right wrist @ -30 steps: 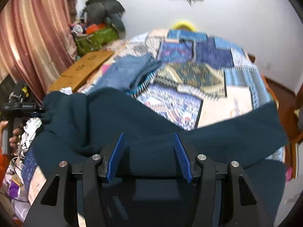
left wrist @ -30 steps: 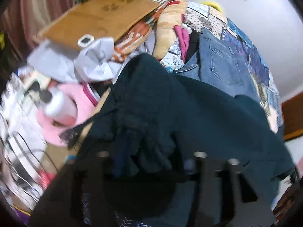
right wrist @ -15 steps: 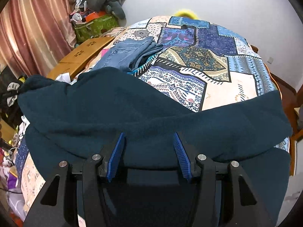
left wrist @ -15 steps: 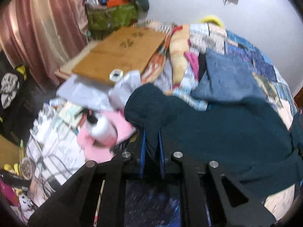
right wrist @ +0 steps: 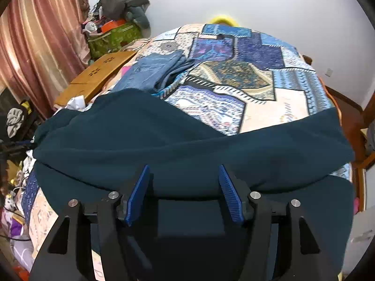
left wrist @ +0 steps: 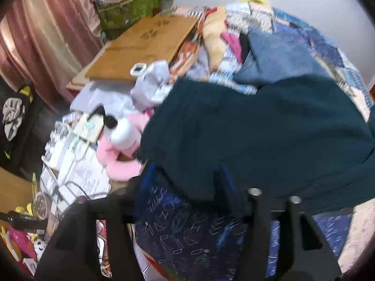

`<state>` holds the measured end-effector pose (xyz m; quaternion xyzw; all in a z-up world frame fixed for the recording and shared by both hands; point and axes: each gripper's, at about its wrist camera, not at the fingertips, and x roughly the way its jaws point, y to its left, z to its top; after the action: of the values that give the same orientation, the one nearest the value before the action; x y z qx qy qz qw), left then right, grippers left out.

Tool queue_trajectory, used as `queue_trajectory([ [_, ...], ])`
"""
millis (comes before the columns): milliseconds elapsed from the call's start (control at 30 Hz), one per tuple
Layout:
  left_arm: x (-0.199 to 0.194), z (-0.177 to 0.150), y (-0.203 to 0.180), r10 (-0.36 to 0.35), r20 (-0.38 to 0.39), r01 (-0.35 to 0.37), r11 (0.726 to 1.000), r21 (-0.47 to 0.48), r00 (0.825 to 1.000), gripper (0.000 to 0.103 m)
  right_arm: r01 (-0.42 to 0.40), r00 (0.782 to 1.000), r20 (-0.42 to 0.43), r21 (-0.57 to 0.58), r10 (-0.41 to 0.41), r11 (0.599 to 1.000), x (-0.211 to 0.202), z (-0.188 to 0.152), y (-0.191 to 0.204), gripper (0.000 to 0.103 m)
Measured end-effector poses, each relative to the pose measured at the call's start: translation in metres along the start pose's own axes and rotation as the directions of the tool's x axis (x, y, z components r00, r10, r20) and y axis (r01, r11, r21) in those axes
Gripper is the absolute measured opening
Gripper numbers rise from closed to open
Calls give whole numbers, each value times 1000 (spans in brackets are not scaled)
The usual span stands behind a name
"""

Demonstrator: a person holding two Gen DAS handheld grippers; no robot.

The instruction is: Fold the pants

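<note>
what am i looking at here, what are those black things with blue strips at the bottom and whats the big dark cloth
Each picture comes from a camera riding on a hand-held claw; a person carries one in each hand, with no robot arm. The black prongs with blue pads are the claw's fingers. The left claw and right claw are both opening, and neither pinches the cloth lying between their pads. The dark teal pants lie spread across a bed with a patchwork quilt. Folded blue jeans sit farther back, with a cluttered side table to the left.
</note>
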<state>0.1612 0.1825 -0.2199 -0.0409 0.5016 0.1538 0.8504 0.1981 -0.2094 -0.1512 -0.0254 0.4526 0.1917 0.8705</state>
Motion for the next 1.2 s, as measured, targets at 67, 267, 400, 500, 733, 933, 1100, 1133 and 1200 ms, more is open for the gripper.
queue_trajectory([
  [67,-13,10,-5,10,40,-10,1000,10,999,75,21,1000,5,16,-21,1000,-4,0,-11,59],
  [267,-28,44,-25,-24,109,20,999,36,994,92,109,993,22,111,-113,988,-16,3,-61,60],
  [400,-13,71,-47,-62,80,59,997,43,995,92,175,983,25,156,-181,972,-25,9,-99,60],
  [500,1,91,-66,-98,60,95,994,47,993,92,213,975,23,181,-221,960,-26,19,-126,60],
  [733,31,122,-110,-145,21,144,987,66,989,92,346,937,-38,217,-347,913,2,42,-202,64],
  [933,54,135,-142,-158,-9,158,982,106,987,92,346,937,-80,312,-339,885,29,66,-254,64],
  [1100,72,135,-154,-144,-48,149,980,134,989,92,324,946,-135,373,-294,869,64,82,-284,64],
  [1133,76,133,-156,-139,-58,146,979,141,989,92,331,943,-160,385,-291,861,75,83,-291,64],
  [1200,80,130,-159,-134,-70,143,979,148,989,92,342,936,-222,390,-274,855,97,81,-301,65],
])
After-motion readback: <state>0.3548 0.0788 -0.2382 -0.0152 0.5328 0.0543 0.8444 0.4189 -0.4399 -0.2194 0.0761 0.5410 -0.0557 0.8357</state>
